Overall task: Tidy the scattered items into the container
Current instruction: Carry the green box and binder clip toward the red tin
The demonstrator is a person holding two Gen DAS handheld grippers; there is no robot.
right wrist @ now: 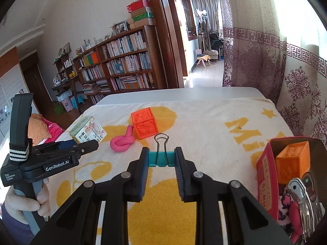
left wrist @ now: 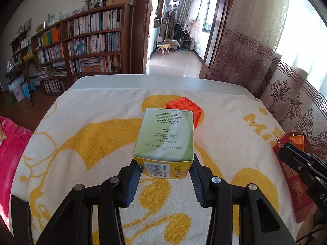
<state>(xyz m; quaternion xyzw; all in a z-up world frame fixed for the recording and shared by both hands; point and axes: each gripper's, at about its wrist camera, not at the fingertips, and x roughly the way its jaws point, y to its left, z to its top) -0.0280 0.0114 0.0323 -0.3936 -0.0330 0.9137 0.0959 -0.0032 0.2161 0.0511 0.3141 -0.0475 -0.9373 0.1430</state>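
Observation:
My left gripper is shut on a green and yellow carton, held above the towel; the carton also shows in the right wrist view. My right gripper is shut on a teal binder clip with its wire handle pointing forward. An orange cube and a knotted pink balloon lie on the towel ahead; the cube shows behind the carton in the left wrist view. The red box container stands at the right, holding another orange cube, a metal tool and pink items.
A white and yellow towel covers the white table. A patterned curtain hangs close on the right. A bookshelf stands beyond the table on the left. A pink cloth lies off the table's left edge.

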